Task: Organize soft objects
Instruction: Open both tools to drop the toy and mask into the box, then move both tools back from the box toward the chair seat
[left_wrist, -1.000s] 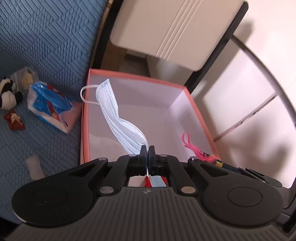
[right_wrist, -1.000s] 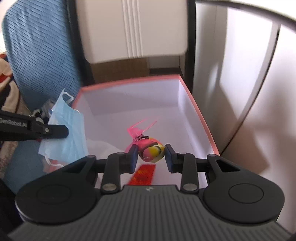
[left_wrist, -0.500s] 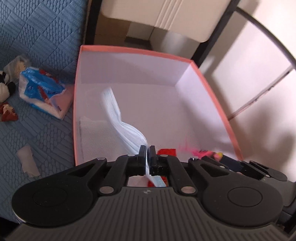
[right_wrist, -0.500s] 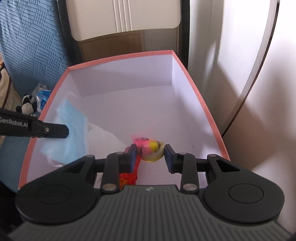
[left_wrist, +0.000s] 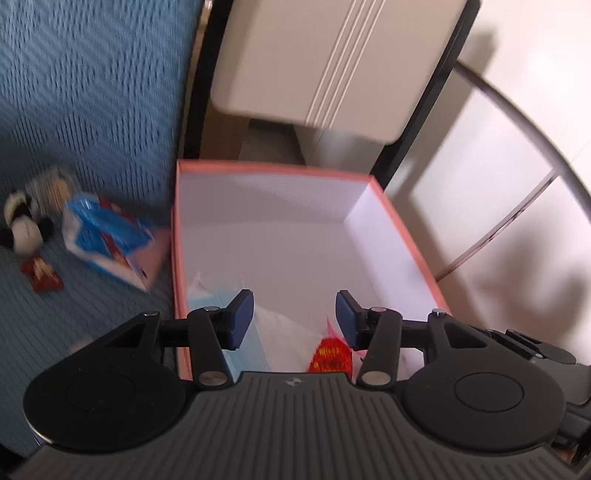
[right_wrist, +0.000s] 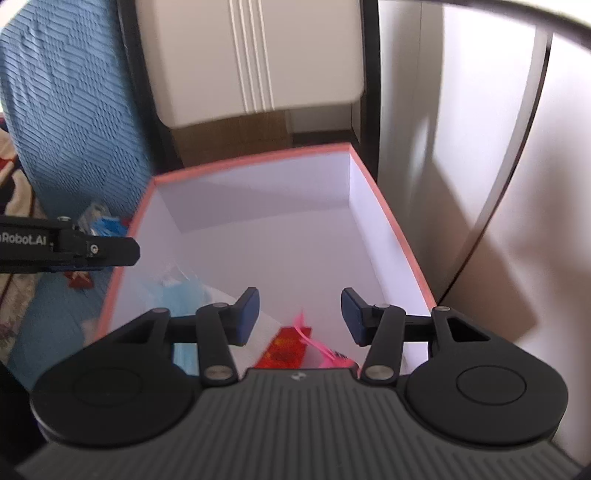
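My left hand-held gripper (left_wrist: 293, 319) is released over the near end of the box (left_wrist: 402, 236); its jaws have just been opening and nothing is between them. The mask (left_wrist: 207, 295) lies on the box floor below, at the near left, beside a white tissue (left_wrist: 288, 339) and a red packet (left_wrist: 330, 356).

My right hand-held gripper (right_wrist: 299, 317) is released too, jaws just opened, with nothing pinched. The pink toy (right_wrist: 325, 350) lies in the box under it, next to the red packet (right_wrist: 286, 349), partly hidden by the gripper body. From this side the mask (right_wrist: 181, 293) shows blurred at the box's left wall.

Outside the box, on the blue bed cover (left_wrist: 74, 110), sit a panda toy (left_wrist: 26, 225), a blue pouch (left_wrist: 107, 236) and a small red sachet (left_wrist: 40, 275).
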